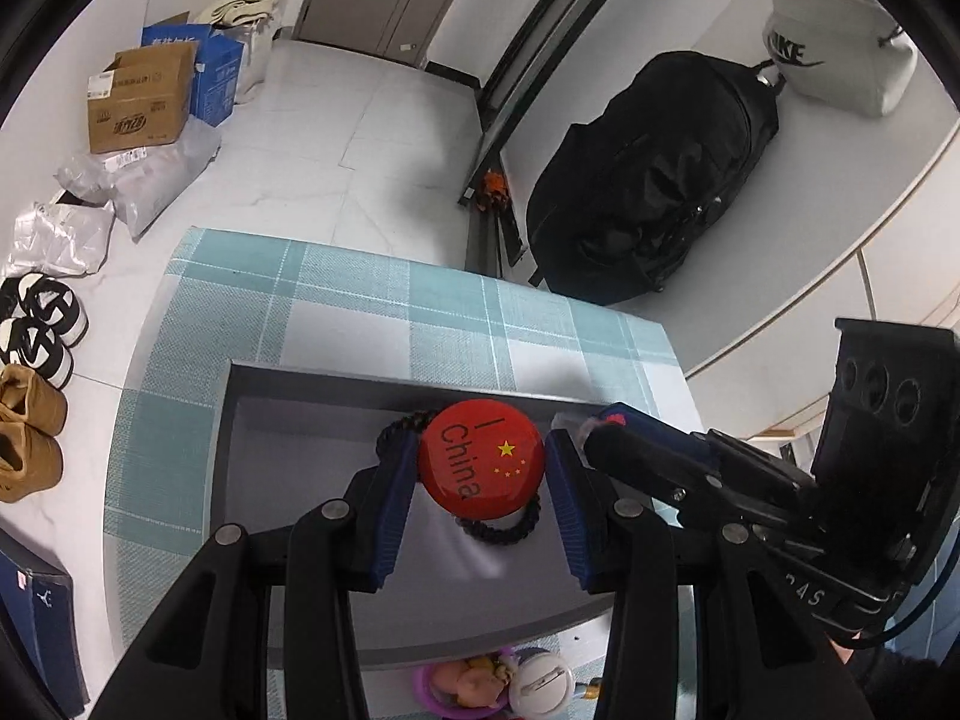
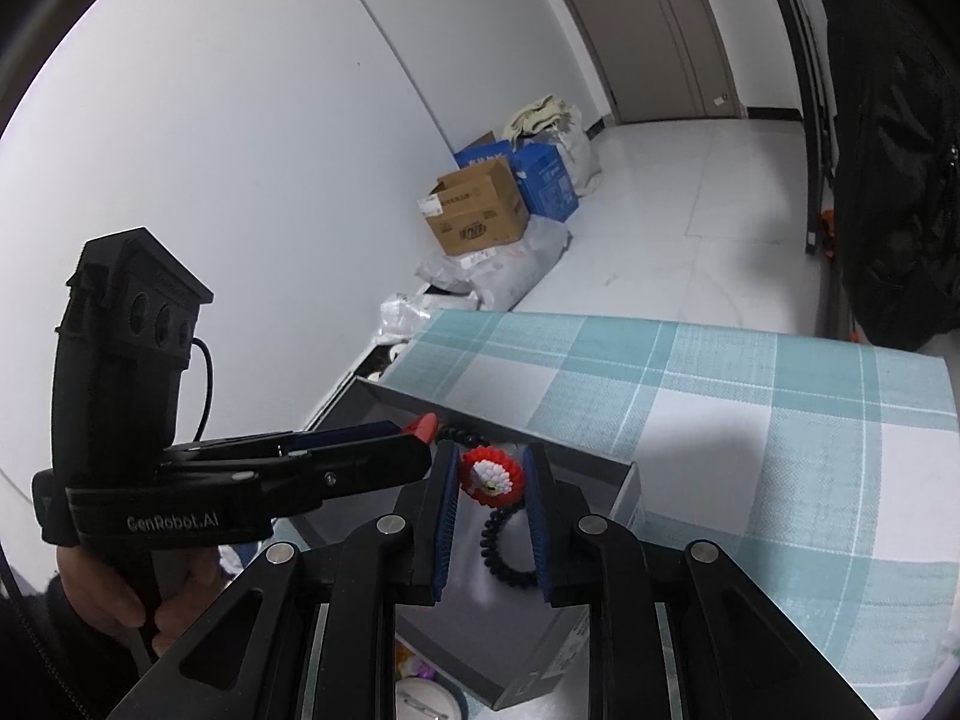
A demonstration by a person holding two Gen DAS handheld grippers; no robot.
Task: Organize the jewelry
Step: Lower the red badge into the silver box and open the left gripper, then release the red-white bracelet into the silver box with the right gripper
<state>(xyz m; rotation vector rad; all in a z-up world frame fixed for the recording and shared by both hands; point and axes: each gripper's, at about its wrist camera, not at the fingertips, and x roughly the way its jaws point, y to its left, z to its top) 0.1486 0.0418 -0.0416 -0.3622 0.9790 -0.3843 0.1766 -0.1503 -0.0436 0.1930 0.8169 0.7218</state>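
Left tongs [image 1: 480, 444] are part-way closed on a red badge [image 1: 483, 459] lettered "I China", with a blue pad against each side of it. The badge sits on a dark braided band [image 1: 501, 531] which loops out below and peeps out at its upper left. Both are low over the floor of a shallow grey box [image 1: 288, 396], but I cannot tell whether they touch it.

Right tongs [image 2: 492, 450] stand narrowly apart. A red and white beaded charm [image 2: 492, 480] is between the pads, which sit just beside it and do not plainly press on it. Its dark coiled tie [image 2: 507, 564] curls down onto the box floor towards me.

From the right wrist, the other tool comes in from the left, held by a hand [image 2: 120, 588] that is cut off at the frame edge.

Nearer than the box, the black frame of the tongs half hides a pink trinket [image 1: 462, 681] and a white round badge back [image 1: 537, 687], so I cannot make them out well.

The box rests on a teal checked cloth [image 1: 360, 294]. Beyond it, a black backpack [image 1: 654, 180] slumps on a white counter beside a white bag [image 1: 840, 42]. Cardboard boxes [image 1: 138, 102] and shoes [image 1: 30, 420] line the far floor, bent by the lens.
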